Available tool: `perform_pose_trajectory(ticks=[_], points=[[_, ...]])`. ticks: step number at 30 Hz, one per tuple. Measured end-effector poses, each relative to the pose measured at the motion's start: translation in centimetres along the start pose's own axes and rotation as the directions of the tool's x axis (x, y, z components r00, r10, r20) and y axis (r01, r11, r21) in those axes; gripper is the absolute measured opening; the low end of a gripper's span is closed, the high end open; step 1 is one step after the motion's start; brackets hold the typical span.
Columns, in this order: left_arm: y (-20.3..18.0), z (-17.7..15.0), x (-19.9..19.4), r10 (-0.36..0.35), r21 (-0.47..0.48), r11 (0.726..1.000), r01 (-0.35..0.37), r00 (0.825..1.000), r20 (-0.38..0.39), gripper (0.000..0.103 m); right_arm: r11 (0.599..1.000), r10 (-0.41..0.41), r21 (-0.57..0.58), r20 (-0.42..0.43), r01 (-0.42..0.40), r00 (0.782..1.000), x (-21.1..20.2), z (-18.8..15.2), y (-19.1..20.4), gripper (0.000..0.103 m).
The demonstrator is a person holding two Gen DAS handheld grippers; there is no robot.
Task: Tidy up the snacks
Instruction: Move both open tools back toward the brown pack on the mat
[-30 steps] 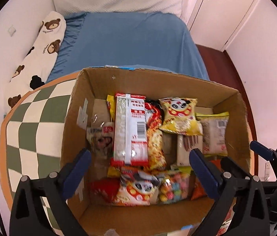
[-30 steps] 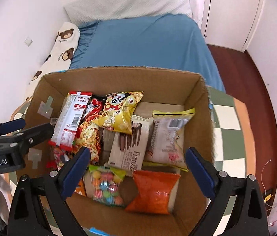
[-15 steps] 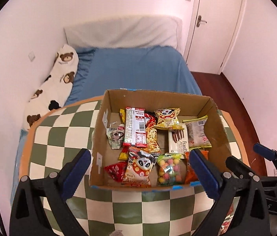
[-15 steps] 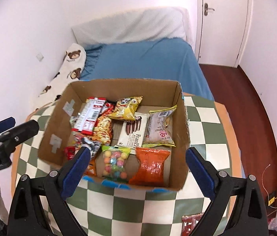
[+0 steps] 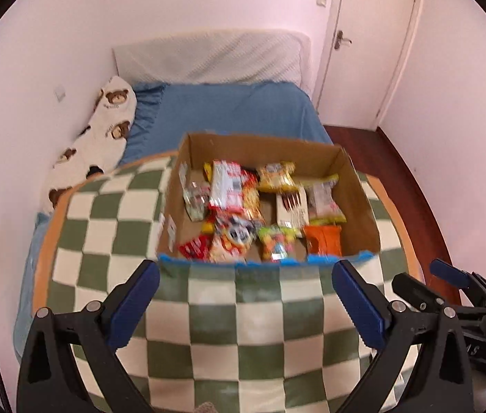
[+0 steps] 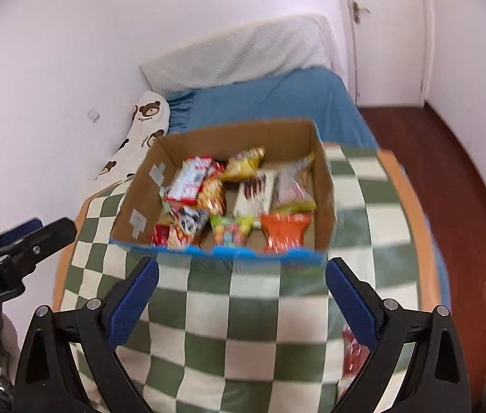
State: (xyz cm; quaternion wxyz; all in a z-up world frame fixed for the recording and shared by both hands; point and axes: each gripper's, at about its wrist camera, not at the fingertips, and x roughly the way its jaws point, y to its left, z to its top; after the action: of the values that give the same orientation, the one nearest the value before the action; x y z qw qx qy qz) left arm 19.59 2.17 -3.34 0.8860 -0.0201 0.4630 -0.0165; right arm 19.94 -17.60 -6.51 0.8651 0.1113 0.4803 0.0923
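Standing on the checkered worktop (image 5: 249,313), the cardboard box (image 5: 356,186) holds the snack packets (image 5: 243,203), all lying inside it. Motion blur smears every packet label; none can be read. The left hand-held gripper (image 5: 244,304) hangs above the worktop short of the box, jaws spread wide, gripping nothing. The right hand-held gripper (image 6: 241,301) is likewise wide open and empty. One red packet (image 6: 351,354) lies on the worktop behind the right gripper's finger, largely hidden and blurred. The worktop's near edge is cut off. A bed (image 5: 236,110) stands beyond.
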Motion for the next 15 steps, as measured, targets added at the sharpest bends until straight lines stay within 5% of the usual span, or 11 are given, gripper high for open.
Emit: perform_pose_trajectory(ticks=[8,15], points=[[-6.2,-5.3,6.0,-0.012,0.121,0.992,0.035,0.982,-0.187,0.103,0.977,-0.07,0.194,-0.123,0.094,0.99,0.7,-6.3,-8.9,0.099],[-12.4,-9.6,11.4,0.003,0.249,0.964,0.09,0.937,-0.349,0.103,0.933,-0.097,0.301,-0.319,0.198,0.943,4.2,-14.1,-15.1,0.099]])
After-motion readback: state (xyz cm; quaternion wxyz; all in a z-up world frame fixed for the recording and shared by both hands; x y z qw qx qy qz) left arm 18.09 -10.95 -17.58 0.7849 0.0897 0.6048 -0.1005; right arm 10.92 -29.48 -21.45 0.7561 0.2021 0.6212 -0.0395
